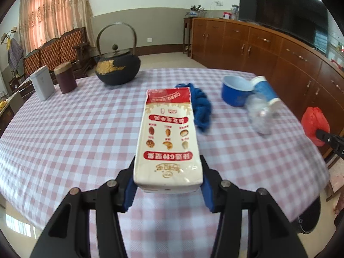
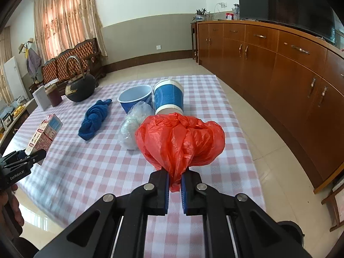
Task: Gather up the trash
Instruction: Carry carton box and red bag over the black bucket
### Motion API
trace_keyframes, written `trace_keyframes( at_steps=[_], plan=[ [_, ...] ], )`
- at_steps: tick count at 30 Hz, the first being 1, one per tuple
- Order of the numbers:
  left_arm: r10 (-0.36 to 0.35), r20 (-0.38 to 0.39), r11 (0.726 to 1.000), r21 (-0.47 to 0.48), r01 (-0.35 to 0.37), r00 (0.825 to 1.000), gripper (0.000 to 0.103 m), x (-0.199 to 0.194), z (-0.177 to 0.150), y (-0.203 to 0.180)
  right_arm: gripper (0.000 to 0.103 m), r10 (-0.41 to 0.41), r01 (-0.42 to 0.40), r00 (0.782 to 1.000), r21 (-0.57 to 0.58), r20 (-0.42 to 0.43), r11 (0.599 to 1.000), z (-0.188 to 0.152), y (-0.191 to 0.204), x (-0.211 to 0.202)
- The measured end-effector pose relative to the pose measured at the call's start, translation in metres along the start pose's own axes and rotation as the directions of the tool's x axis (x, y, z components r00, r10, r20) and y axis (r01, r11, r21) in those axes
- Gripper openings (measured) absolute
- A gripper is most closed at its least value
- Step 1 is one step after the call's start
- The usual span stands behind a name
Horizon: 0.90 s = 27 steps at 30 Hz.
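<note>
Milk carton (image 1: pixel 168 137) sits centre frame, your left gripper (image 1: pixel 168 185) clamped on its near end, bottom face hidden. Your right gripper (image 2: pixel 174 185) pinches the red plastic bag (image 2: pixel 180 137), which covers the base of the blue cup (image 2: pixel 168 97). Clear plastic wad (image 2: pixel 134 129) beside it is blurry.

cups (image 2: pixel 150 99) ahead, bare tablecloth (image 1: pixel 64 133) left
</note>
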<state>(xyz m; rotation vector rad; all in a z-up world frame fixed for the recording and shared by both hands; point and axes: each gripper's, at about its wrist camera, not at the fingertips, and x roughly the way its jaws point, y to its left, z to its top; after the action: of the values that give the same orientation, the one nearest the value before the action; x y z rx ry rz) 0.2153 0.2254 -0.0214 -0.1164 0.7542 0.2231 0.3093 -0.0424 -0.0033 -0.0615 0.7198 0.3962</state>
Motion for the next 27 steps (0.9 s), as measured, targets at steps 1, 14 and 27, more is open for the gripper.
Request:
trace_keyframes(
  at_steps=[1,14,27],
  plan=[
    [-0.007,0.006,1.0,0.006,0.007,1.0,0.051,-0.006,-0.002,-0.005,0.009,-0.003,0.003,1.0,0.001,0.007,1.0,-0.003,-0.002,-0.008],
    [-0.107,0.049,0.99,0.093,0.102,0.993,0.052,-0.06,-0.028,-0.076,0.009,-0.049,0.046,0.997,0.064,0.055,0.997,-0.047,-0.037,-0.084],
    [-0.234,0.037,0.955,0.195,0.223,0.972,0.052,-0.078,-0.043,-0.154,0.009,-0.142,0.133,0.989,0.151,0.048,0.979,-0.091,-0.092,-0.133]
  ],
)
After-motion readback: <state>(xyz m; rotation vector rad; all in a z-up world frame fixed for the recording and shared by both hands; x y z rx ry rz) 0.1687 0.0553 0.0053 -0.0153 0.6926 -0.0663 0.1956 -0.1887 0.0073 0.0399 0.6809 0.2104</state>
